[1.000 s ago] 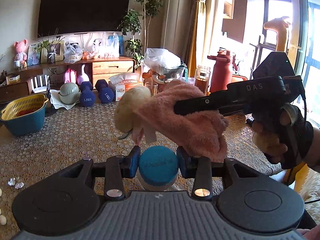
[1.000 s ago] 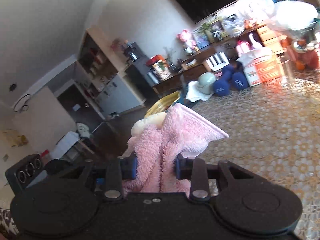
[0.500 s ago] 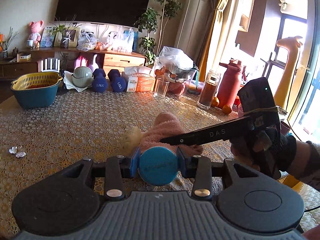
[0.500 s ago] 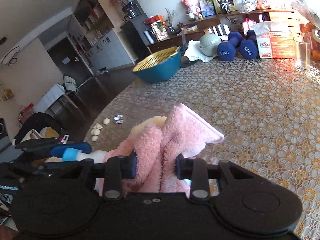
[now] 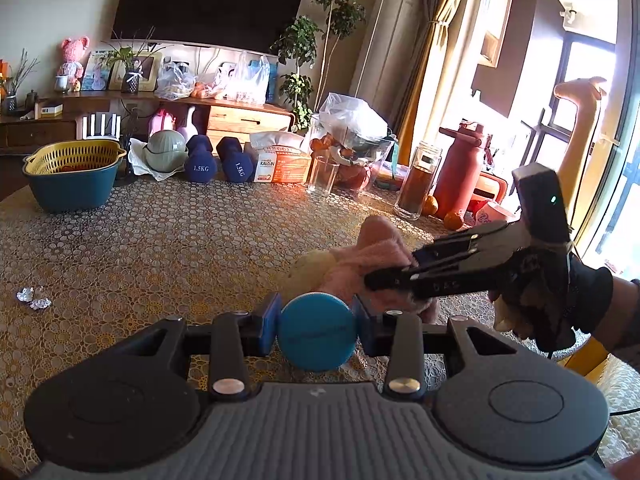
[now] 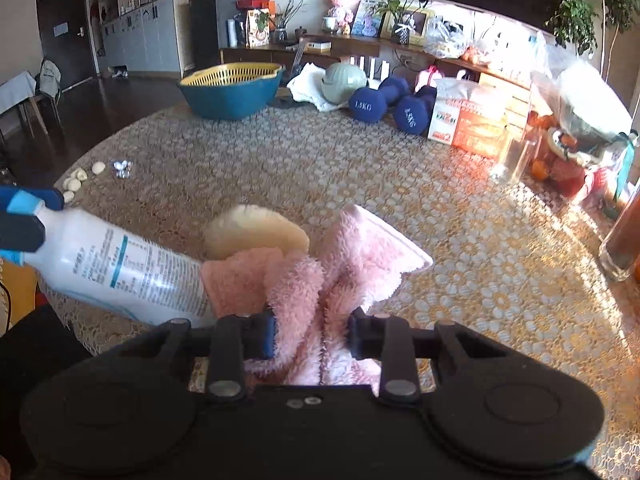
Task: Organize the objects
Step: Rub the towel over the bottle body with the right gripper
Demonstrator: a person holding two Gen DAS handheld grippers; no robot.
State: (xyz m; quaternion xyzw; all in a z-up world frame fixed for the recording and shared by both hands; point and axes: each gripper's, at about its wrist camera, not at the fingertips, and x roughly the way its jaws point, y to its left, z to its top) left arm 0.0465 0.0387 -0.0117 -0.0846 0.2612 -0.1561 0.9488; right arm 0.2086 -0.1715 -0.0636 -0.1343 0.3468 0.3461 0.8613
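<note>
My left gripper [image 5: 316, 326] is shut on a white bottle with a blue cap [image 5: 316, 332]; the bottle's body [image 6: 120, 272] shows at the left of the right wrist view, tilted over the table edge. My right gripper [image 6: 312, 330] is shut on a fluffy pink cloth [image 6: 344, 256] that wraps a cream round pad [image 6: 256, 232], low over the lace tablecloth [image 6: 360, 168]. In the left wrist view the right gripper [image 5: 372, 280] holds the pink cloth [image 5: 372, 256] just beyond the bottle cap.
A blue basin with a yellow strainer [image 5: 72, 176], a green ball [image 5: 166, 152], two blue dumbbells [image 5: 218, 164], a box [image 5: 280, 164], a glass [image 5: 322, 176], a jar [image 5: 418, 184] and a red flask [image 5: 460, 172] line the far side. Foil scraps [image 5: 32, 298] lie left.
My right gripper has lowered the pink cloth and pad from the air down close to the table. The left gripper with the bottle has stayed beside it.
</note>
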